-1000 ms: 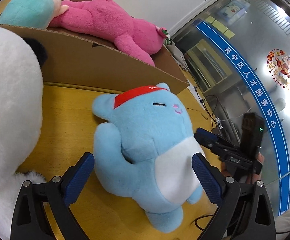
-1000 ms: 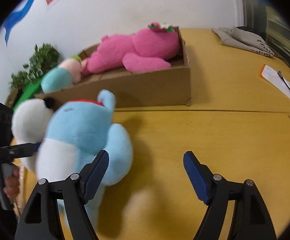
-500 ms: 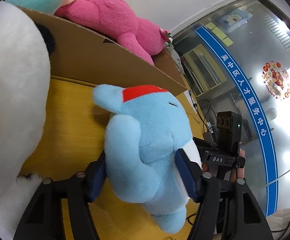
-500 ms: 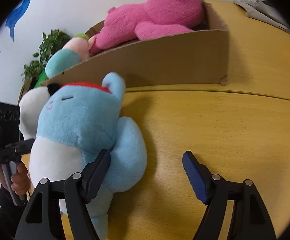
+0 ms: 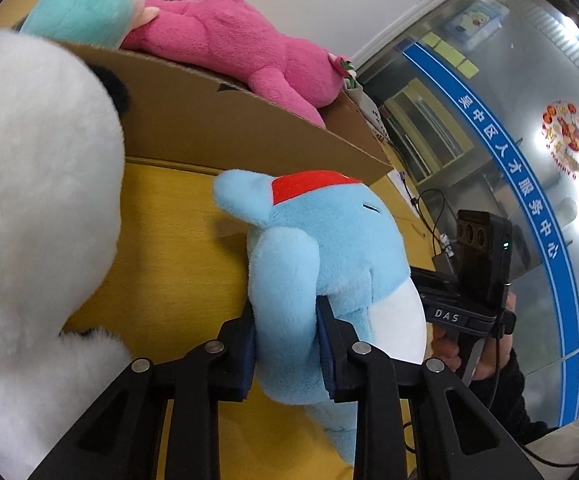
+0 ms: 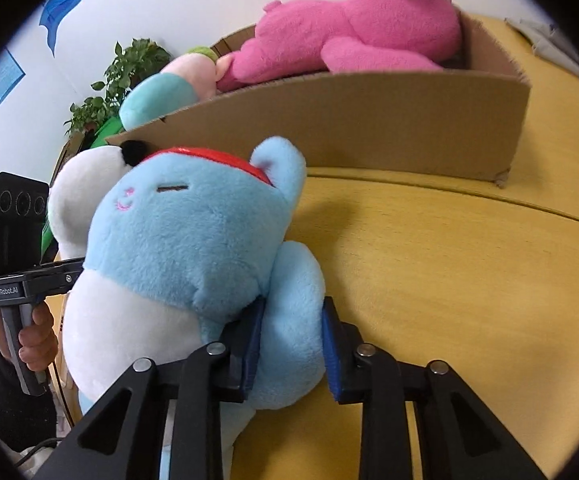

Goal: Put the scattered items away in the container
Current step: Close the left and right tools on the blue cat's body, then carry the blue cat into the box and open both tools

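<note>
A light-blue plush (image 5: pixel 329 240) with a red headband and white belly sits upright on the yellow table (image 5: pixel 177 240), just in front of the cardboard box (image 5: pixel 229 128). My left gripper (image 5: pixel 287 320) is closing, and its blue pads press into one of the plush's arms. In the right wrist view the same blue plush (image 6: pixel 185 232) has its other arm squeezed between the pads of my right gripper (image 6: pixel 293 328), which is also closing. The box (image 6: pixel 349 128) holds a pink plush (image 6: pixel 349 28) and a teal and peach plush (image 6: pixel 157 96).
A big white plush (image 5: pixel 37 200) with a black ear lies on the table close on the left, touching the box wall; it shows as the white plush (image 6: pixel 81 184) behind the blue one. A potted plant (image 6: pixel 129 68) stands beyond the box. Bare tabletop (image 6: pixel 449 280) lies to the right.
Both grippers have narrowed from wide open onto the blue plush's arms, one on each side. The plush has been turned more upright and sits closer to both cameras.
</note>
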